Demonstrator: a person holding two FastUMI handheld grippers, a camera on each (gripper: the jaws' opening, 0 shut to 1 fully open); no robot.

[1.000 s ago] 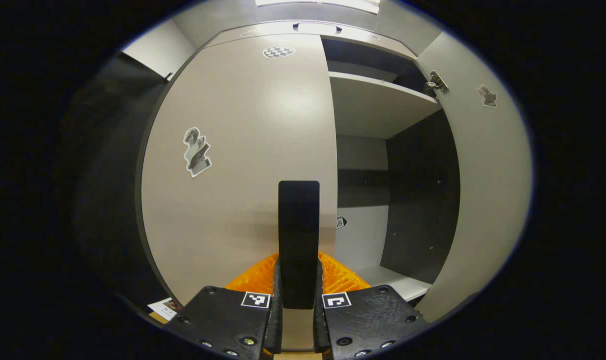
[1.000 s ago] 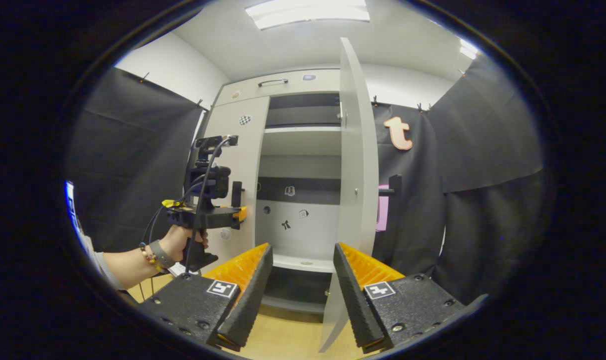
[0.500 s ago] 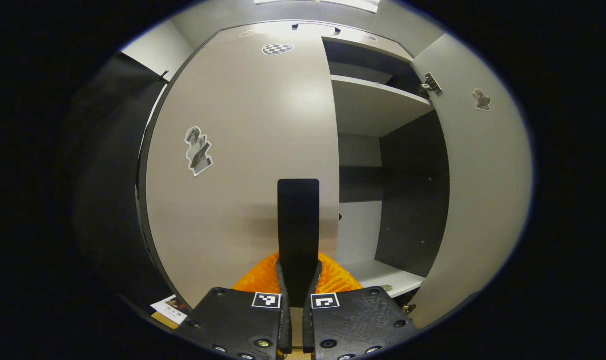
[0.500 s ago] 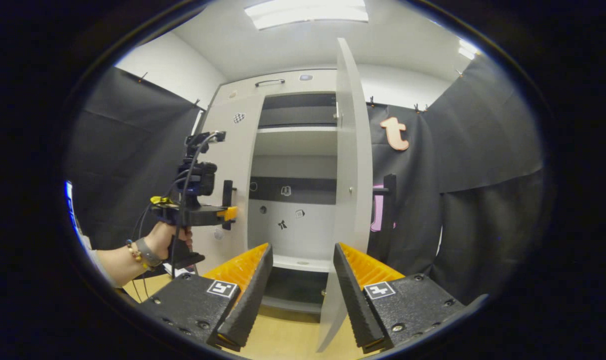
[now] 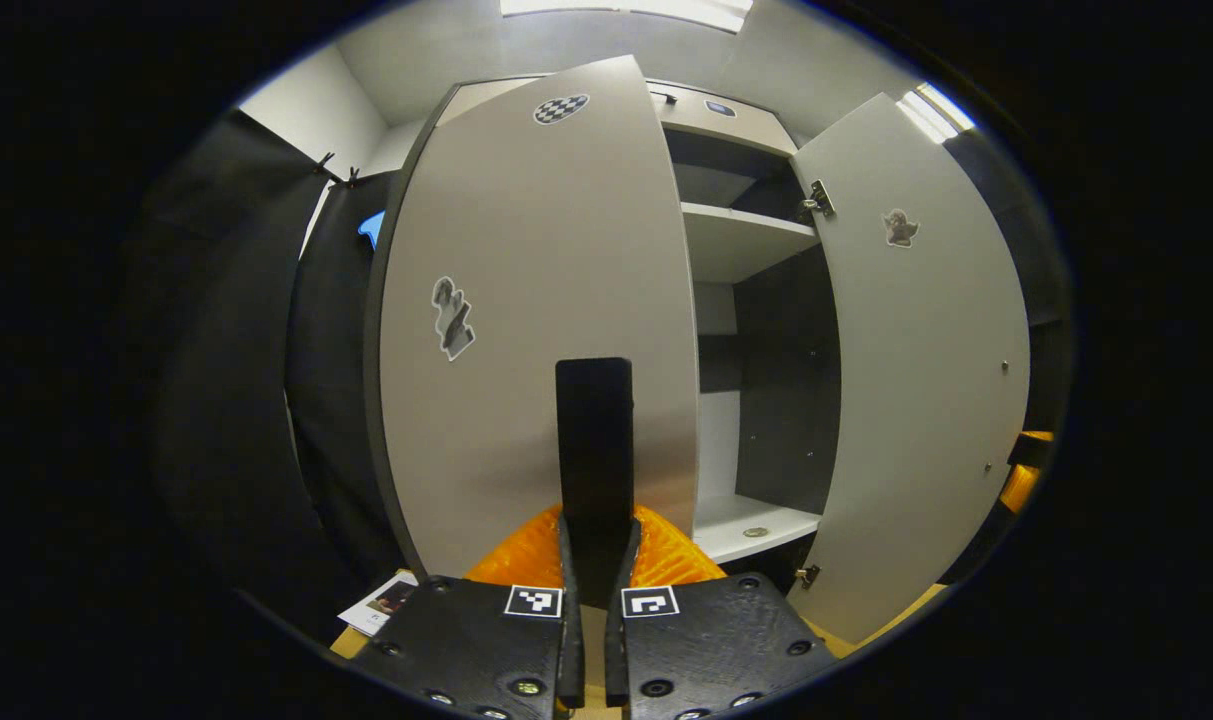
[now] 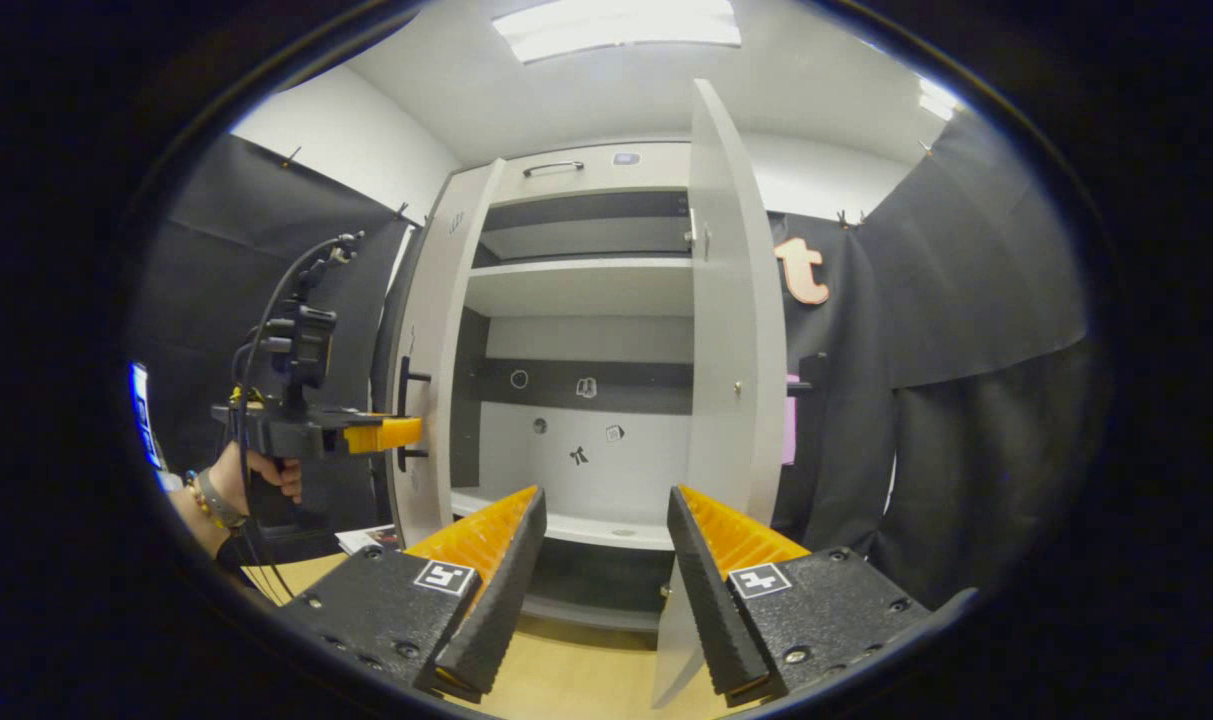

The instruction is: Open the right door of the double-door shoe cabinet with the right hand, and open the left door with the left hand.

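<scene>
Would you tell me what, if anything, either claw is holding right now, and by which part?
The left claw is shut on the left door's handle, near its lower end. The right claw is open and holds nothing.

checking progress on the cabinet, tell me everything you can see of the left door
The pale grey flat-panel left door of the shoe cabinet is swung partly open on its left-side hinges. It looks like smooth matte laminate, with a checkered sticker near the top and a figure sticker at mid-height. A black vertical bar handle sits near its free edge, and the left gripper is shut on that handle.
</scene>
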